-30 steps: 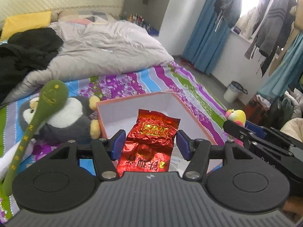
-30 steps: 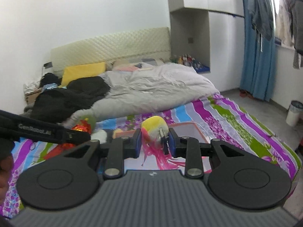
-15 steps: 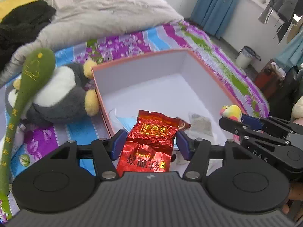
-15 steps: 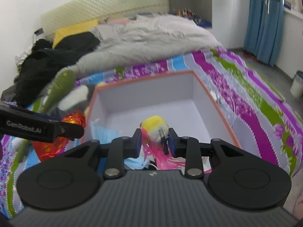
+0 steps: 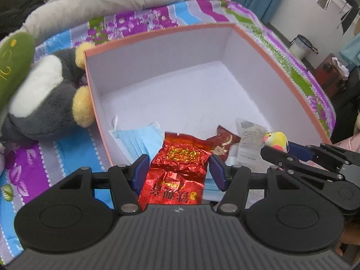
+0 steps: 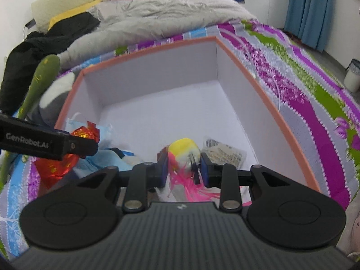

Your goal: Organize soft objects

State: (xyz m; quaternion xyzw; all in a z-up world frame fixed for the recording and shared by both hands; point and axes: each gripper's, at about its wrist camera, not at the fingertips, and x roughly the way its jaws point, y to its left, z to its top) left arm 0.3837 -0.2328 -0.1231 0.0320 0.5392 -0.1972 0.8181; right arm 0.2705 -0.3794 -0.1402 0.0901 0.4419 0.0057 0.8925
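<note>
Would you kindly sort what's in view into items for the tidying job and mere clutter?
Job: red foil packet in left gripper; yellow-pink fluffy toy in right gripper; orange box; plush penguin.
Clutter: grey duvet; black clothes; bin.

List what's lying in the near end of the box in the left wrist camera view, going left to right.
Pale blue pleated face mask → crinkled red foil packet, held between the left gripper jaws → small dark red sachet → white printed paper slip → yellow and pink fluffy toy, held by the right gripper.
</note>
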